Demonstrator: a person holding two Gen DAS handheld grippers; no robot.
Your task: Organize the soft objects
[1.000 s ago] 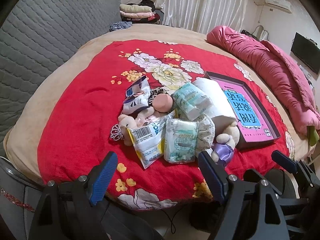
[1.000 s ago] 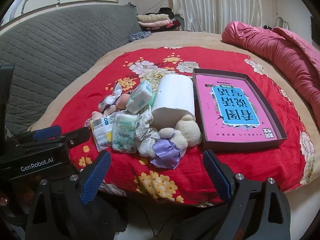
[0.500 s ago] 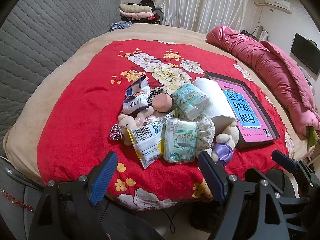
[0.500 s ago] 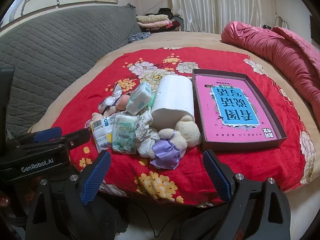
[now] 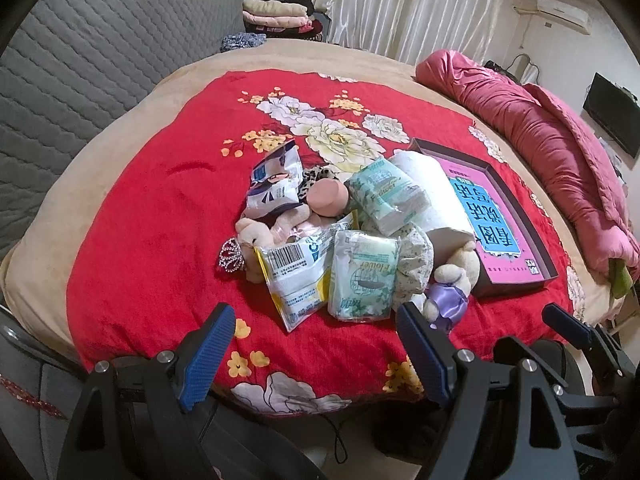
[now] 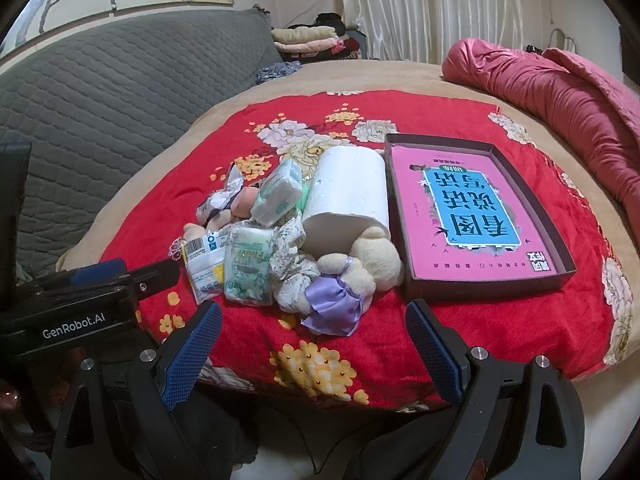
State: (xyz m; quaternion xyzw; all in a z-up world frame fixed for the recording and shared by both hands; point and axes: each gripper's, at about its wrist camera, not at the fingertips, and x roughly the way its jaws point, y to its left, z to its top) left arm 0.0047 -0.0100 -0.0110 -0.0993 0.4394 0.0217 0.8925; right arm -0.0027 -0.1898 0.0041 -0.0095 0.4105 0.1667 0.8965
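A heap of soft things lies on the red flowered blanket point(image 5: 152, 216): a white paper roll point(image 6: 348, 200), green tissue packs point(image 5: 362, 276) point(image 6: 280, 194), a white barcode pouch point(image 5: 294, 276), a cream teddy bear with a purple bow point(image 6: 352, 276) and a small plush point(image 5: 256, 236). To its right sits a shallow dark box with a pink and blue bottom point(image 6: 472, 216) point(image 5: 496, 224). My left gripper point(image 5: 316, 352) hangs open before the bed's near edge, short of the heap. My right gripper point(image 6: 312, 352) is open too, empty, facing the bear. The left gripper's body point(image 6: 80, 304) shows in the right wrist view.
A grey quilted headboard point(image 5: 80, 52) runs along the left. A rolled pink quilt point(image 5: 560, 152) lies at the right. Folded clothes point(image 6: 308, 38) are stacked at the far side by white curtains. A beaded trinket point(image 5: 230, 258) rests left of the heap.
Both grippers have eased slightly towards the bed. The heap and the box have not moved.
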